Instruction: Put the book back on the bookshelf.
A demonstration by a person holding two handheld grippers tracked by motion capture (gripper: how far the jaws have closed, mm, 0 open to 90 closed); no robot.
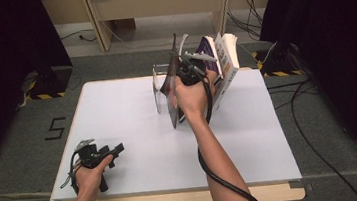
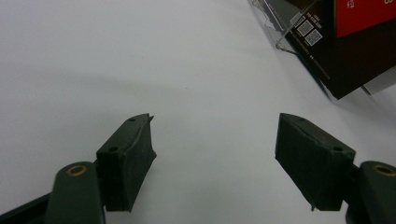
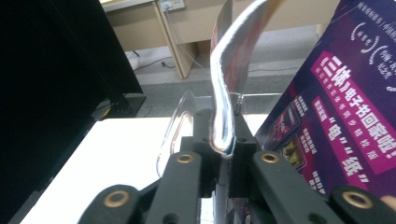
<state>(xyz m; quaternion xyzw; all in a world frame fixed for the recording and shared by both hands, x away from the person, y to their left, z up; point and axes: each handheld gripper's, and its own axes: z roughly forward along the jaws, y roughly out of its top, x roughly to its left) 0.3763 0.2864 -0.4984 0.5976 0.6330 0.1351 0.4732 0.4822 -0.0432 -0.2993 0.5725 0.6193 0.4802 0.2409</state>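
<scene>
One thin magazine (image 3: 223, 84) is clamped in the right hand-held gripper (image 3: 223, 140) near the counter's (image 1: 135, 135) far edge, ready for shelving, while the left hand-held gripper (image 2: 215, 154) rests with jaws apart.

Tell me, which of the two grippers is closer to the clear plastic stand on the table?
The right. The right gripper is up at the clear stand, clamped on a thin magazine beside it. The left gripper rests open near the table's front left corner, far from the stand.

**Around the white surface**

A white rectangular surface (image 1: 136, 150) rests on a pale wooden frame over grey carpet (image 1: 20, 147) marked with a black "5" (image 1: 55, 128). Black curtains (image 1: 4, 43) flank it; black cables (image 1: 314, 116) trail right.
</scene>
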